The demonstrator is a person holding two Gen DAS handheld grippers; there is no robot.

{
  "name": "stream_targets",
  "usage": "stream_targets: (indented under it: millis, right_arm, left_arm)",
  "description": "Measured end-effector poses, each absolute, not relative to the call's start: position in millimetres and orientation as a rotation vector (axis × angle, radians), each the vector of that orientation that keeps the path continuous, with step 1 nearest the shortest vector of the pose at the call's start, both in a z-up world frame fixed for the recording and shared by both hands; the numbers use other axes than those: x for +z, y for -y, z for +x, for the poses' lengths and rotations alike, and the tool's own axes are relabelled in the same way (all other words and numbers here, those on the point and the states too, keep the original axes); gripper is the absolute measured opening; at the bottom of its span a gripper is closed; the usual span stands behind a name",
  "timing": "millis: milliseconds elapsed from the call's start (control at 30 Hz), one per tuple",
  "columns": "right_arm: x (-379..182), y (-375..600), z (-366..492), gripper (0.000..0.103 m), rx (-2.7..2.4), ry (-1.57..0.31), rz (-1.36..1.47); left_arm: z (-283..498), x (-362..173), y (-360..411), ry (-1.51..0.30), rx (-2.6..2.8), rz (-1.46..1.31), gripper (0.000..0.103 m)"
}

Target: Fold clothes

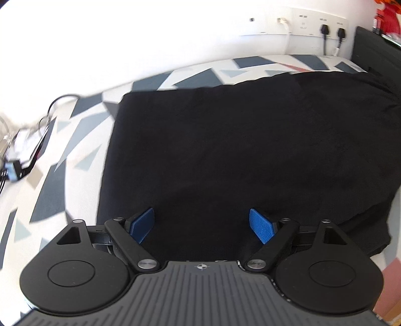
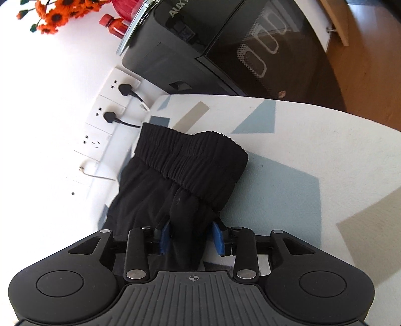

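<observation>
Hidden or unclear: the black garment [image 1: 238, 150] shows almost no fold lines or seams in the left wrist view, its dark cloth reading as one flat mass; its right edge runs out of frame. Items at the far left of that view, a tangle of cables [image 1: 50, 112] and a small dark device [image 1: 32, 150], are blurred and cannot be identified further. The wall above is overexposed.

Garment: one, black, lying on the patterned table cover [image 1: 62, 175] of white, grey and blue shapes. In the right wrist view its ribbed elastic waistband [image 2: 195, 155] is raised and bunched; the rest trails toward the wall.

Left gripper [image 1: 201, 225]: jaws spread wide, two blue pads [image 1: 142, 224] well apart, hovering over the near edge of the cloth; whether the pads touch it cannot be told.

Right gripper [image 2: 191, 237]: jaws drawn in on a gathered bunch of the black garment, cloth filling the gap between its two blue pads [image 2: 165, 238].

Wall sockets [image 2: 110, 100]: four plates visible in the right wrist view, two with black plugs [image 2: 125, 89]; one white cable lower down.

Black appliance [image 2: 225, 45]: one, lettering cut off.
Orange artificial flowers [image 2: 55, 15]: one cluster, partly cropped.
Red-capped bottle [image 2: 115, 25]: one, partly hidden behind the appliance.
</observation>
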State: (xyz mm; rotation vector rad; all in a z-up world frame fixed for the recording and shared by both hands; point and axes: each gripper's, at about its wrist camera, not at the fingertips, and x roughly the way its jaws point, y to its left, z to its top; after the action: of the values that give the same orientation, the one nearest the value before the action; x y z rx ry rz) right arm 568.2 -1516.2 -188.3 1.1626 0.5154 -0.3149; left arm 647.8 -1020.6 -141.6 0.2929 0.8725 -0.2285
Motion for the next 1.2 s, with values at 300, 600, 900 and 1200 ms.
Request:
stream_targets:
  millis: [300, 600, 900, 1200]
  right_arm:
    - [-192, 1533, 577, 0.043, -0.311, -0.458, 1.200]
    - [-192, 1548, 589, 0.045, -0.312, -0.451, 1.199]
    - [-188, 1544, 604, 0.037, -0.297, -0.452, 1.167]
    - [-188, 1543, 620, 0.047, -0.302, -0.431, 1.151]
  left_arm:
    - [650, -140, 1083, -0.846, -0.356, 0.380, 0.085]
    - [654, -145, 1121, -0.847, -0.402, 0.416, 0.085]
    - [656, -150, 1134, -0.838, -0.396, 0.419, 0.085]
    - [655, -152, 1136, -0.820, -0.371, 0.434, 0.090]
